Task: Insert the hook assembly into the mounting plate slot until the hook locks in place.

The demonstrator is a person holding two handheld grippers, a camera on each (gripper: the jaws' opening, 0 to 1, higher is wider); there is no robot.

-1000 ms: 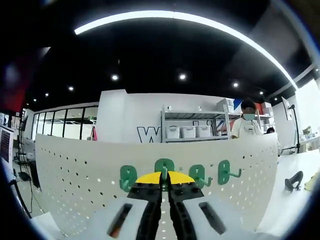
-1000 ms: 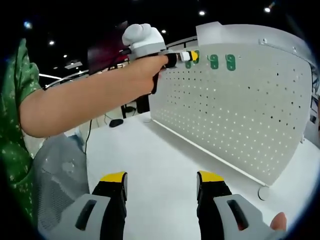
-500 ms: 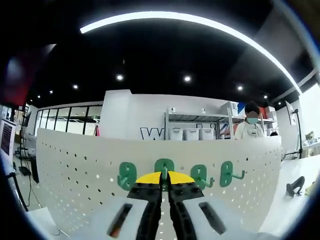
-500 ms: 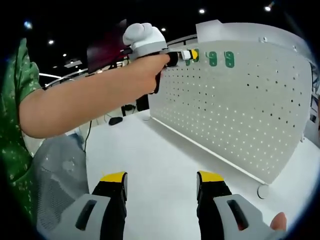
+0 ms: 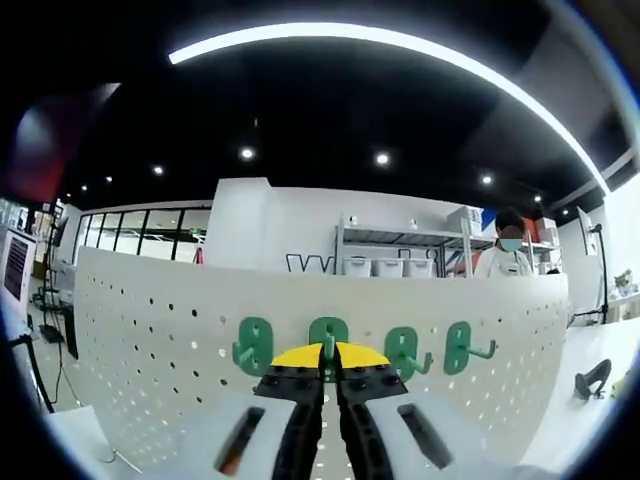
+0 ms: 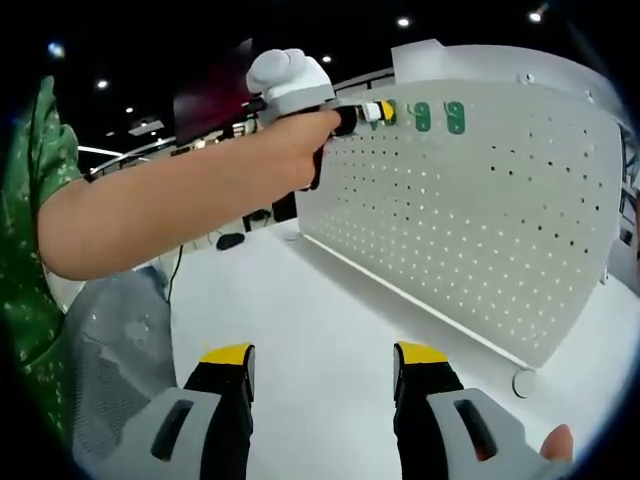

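Observation:
A white perforated mounting plate (image 5: 150, 330) stands upright in front of my left gripper (image 5: 327, 362). Several green hook assemblies sit in a row near its top edge. My left gripper is shut on one green hook (image 5: 327, 338), holding it against the plate. Another hook (image 5: 253, 347) is to its left and two more (image 5: 403, 352) (image 5: 460, 345) are to its right. In the right gripper view the left gripper (image 6: 375, 111) touches the top of the plate (image 6: 480, 210) next to two green hooks (image 6: 421, 117). My right gripper (image 6: 320, 390) is open and empty, low over the table.
The plate stands on a white table (image 6: 320, 310). A person's bare arm (image 6: 180, 195) reaches across the left of the right gripper view, with grey fabric (image 6: 120, 340) below it. A black object (image 5: 590, 378) lies to the plate's right. A shelf with bins (image 5: 390, 262) and a person (image 5: 508, 255) stand behind.
The left gripper view has risen slightly, and the hook stays between its jaws at the plate. The right gripper has not moved.

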